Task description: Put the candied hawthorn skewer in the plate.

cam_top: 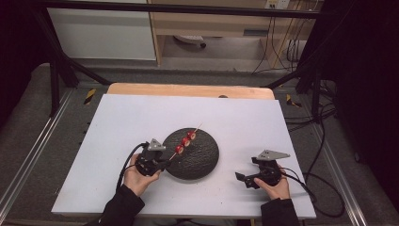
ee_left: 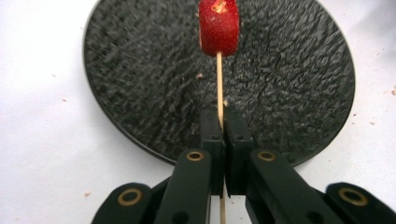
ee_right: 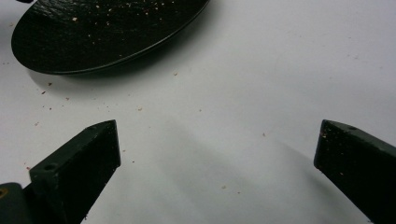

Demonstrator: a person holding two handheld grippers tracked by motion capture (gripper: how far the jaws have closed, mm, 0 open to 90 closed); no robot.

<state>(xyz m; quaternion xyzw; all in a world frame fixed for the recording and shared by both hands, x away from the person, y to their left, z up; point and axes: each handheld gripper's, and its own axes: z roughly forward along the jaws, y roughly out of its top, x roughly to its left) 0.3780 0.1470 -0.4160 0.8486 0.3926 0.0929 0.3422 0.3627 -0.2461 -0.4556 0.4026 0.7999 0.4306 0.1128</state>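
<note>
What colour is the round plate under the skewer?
Black, with a rough speckled texture: the plate shows best in the left gripper view.

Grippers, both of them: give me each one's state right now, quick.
Left gripper: closed on the wooden skewer with the red fruit pieces, over the black plate.
Right gripper: open, holding nothing.

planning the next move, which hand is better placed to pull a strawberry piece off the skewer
Right, probably. The left claw is shut on the skewer over the black plate, so it is busy. The right claw is open and holds nothing, beside the plate near the strawberry pieces.
</note>
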